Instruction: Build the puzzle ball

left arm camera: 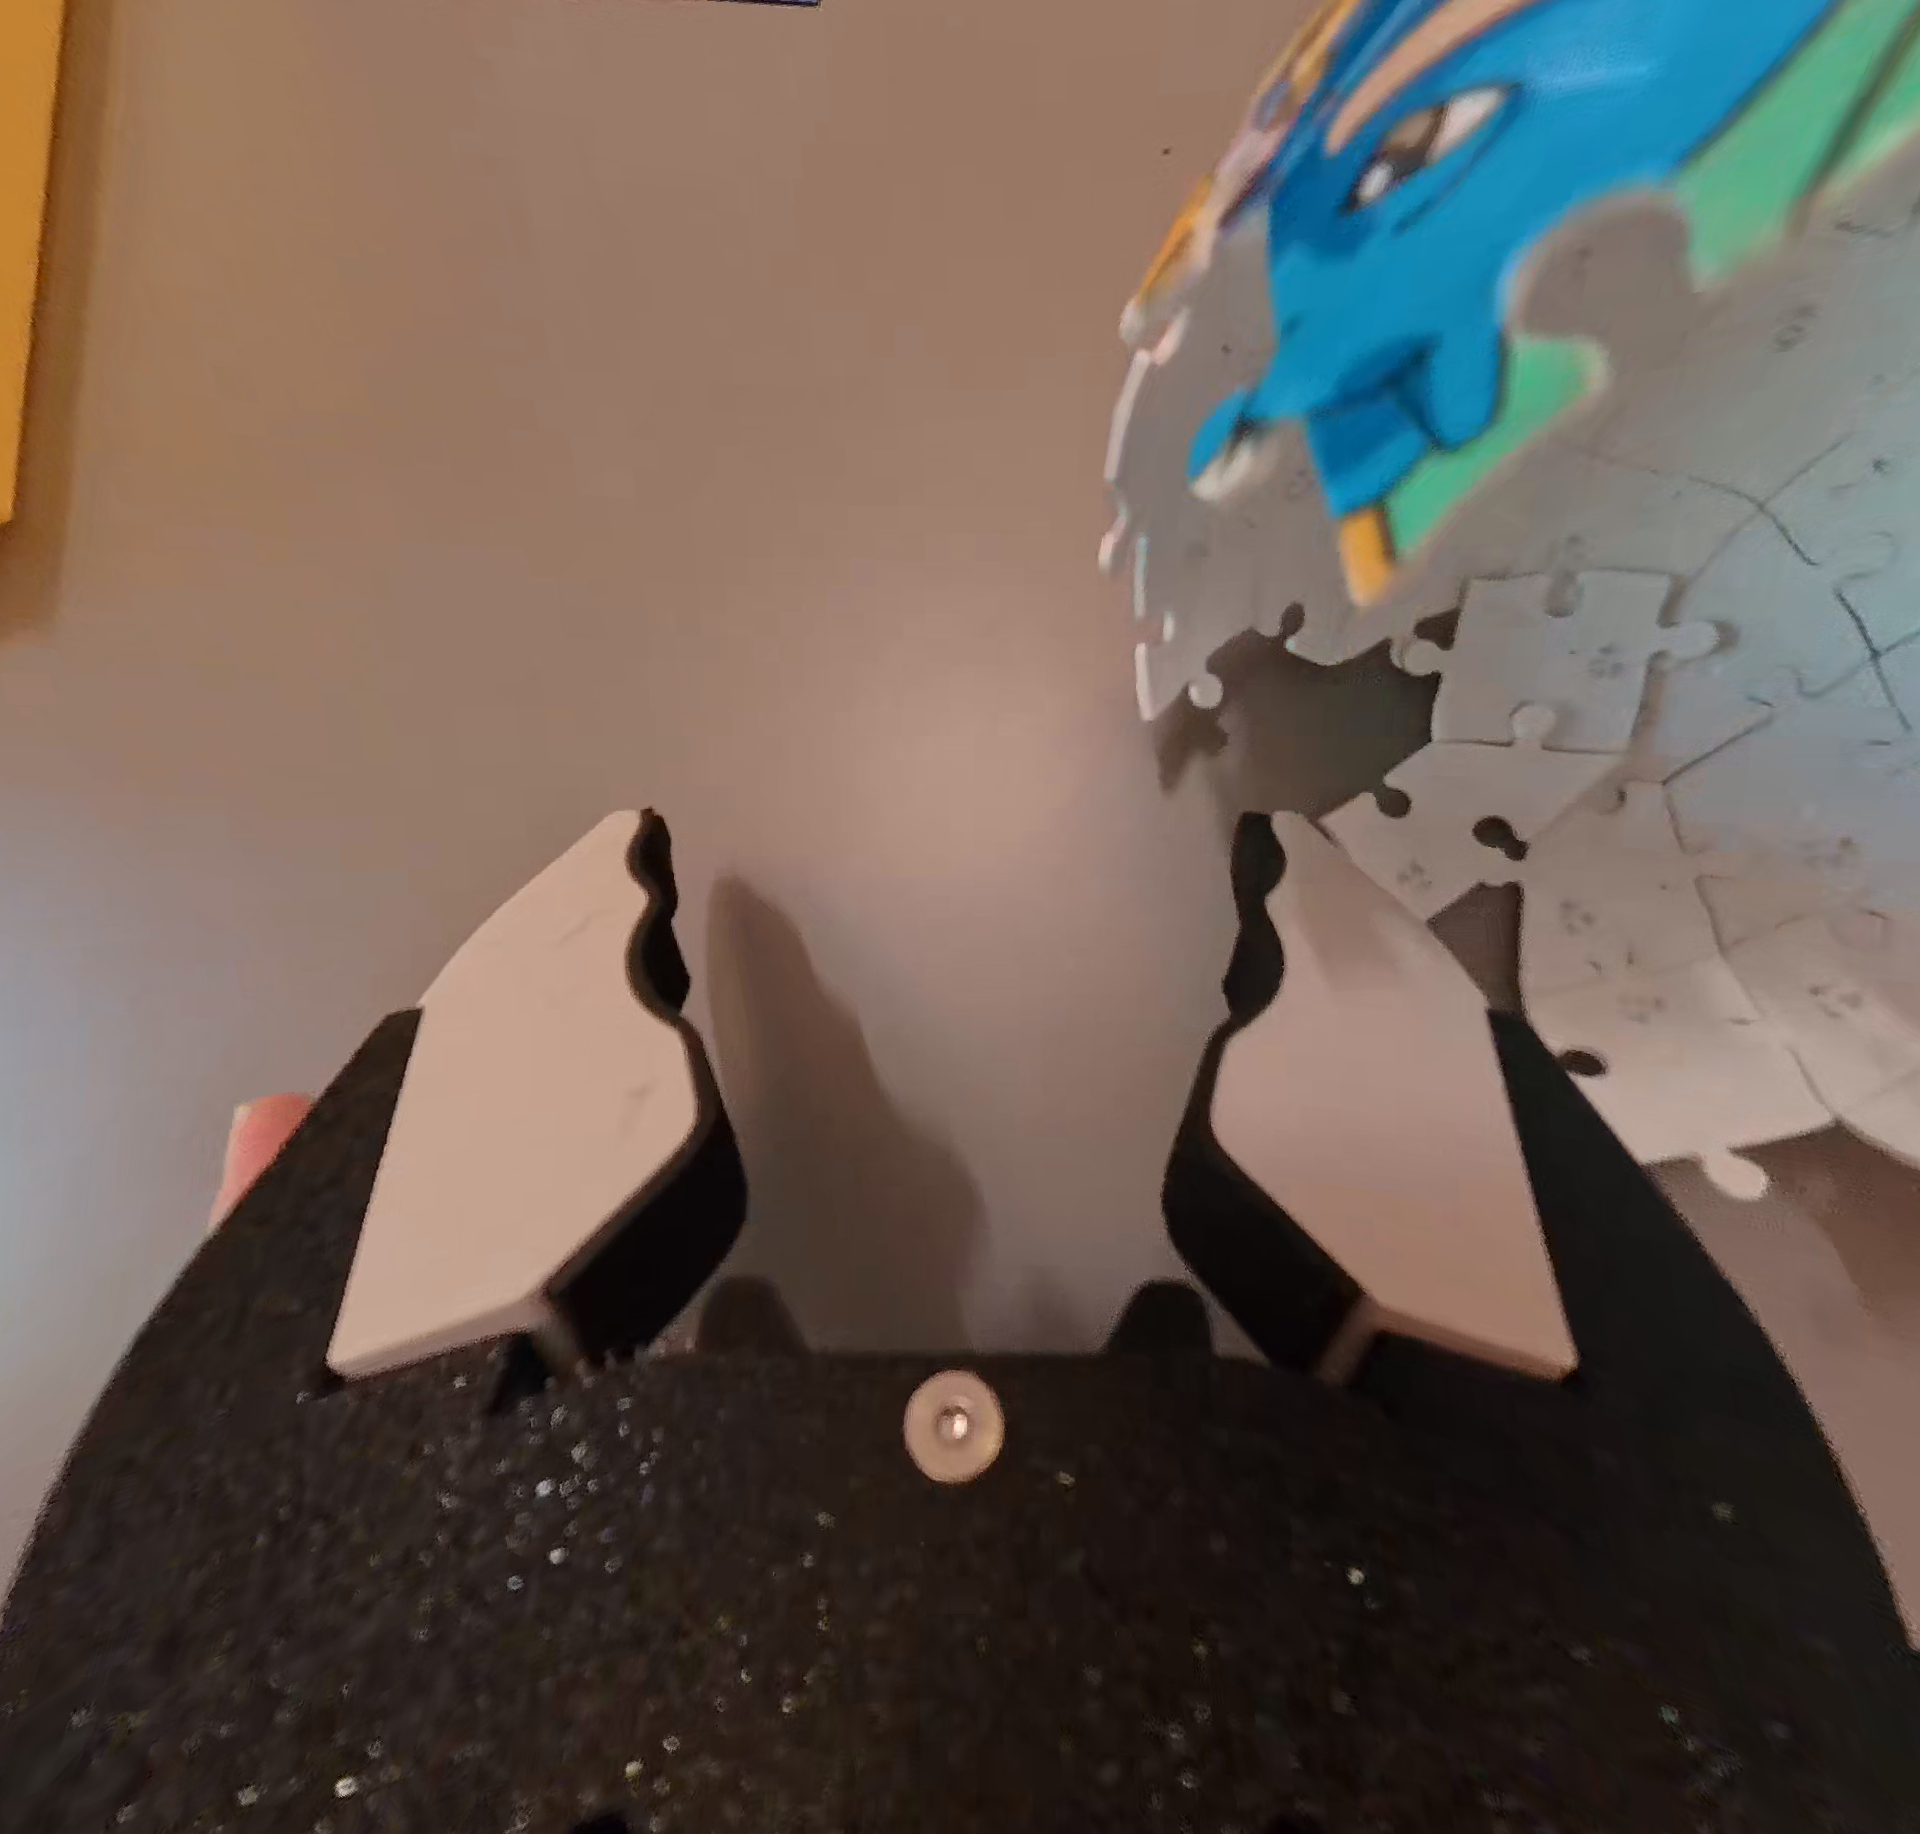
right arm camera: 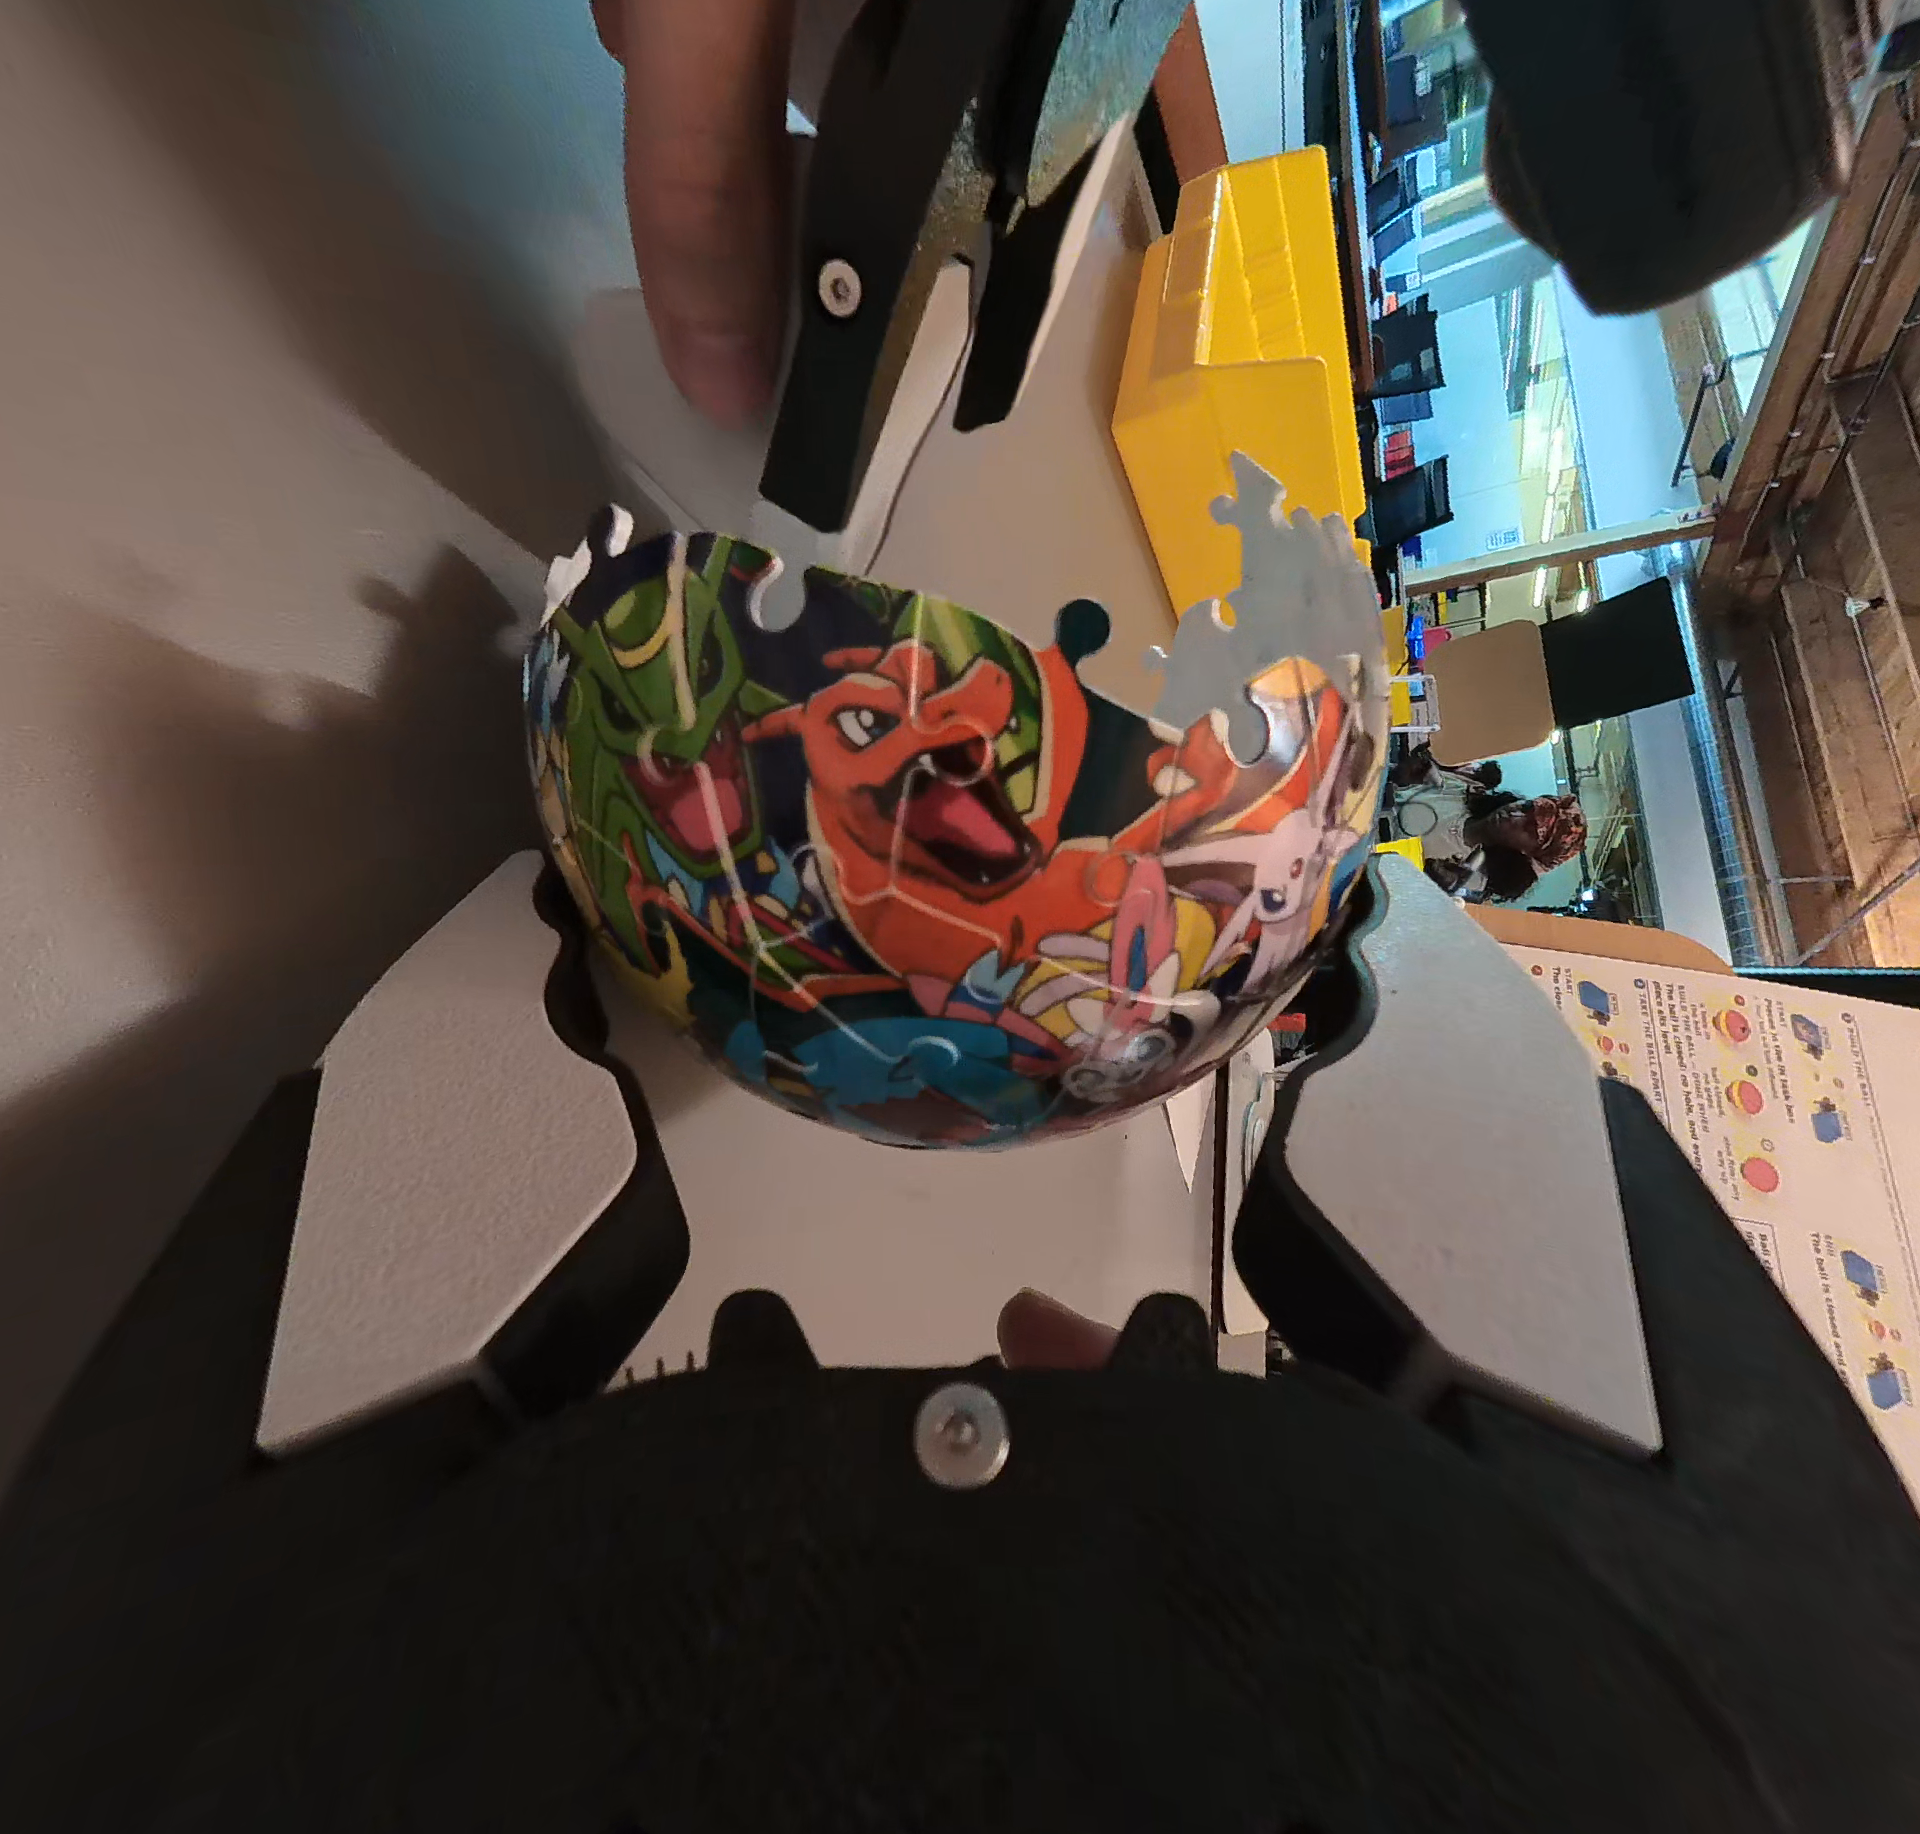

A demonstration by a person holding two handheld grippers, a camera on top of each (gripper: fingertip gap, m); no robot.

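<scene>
The grey table [left arm camera: 520,434] fills the left wrist view, where the left gripper [left arm camera: 951,839] hangs above it, jaws spread wide and holding nothing. The half-built puzzle ball [right arm camera: 935,849], its open jagged rim facing away, sits clamped between the right gripper [right arm camera: 956,911] fingers. A yellow box [right arm camera: 1247,330] lies beyond.
</scene>
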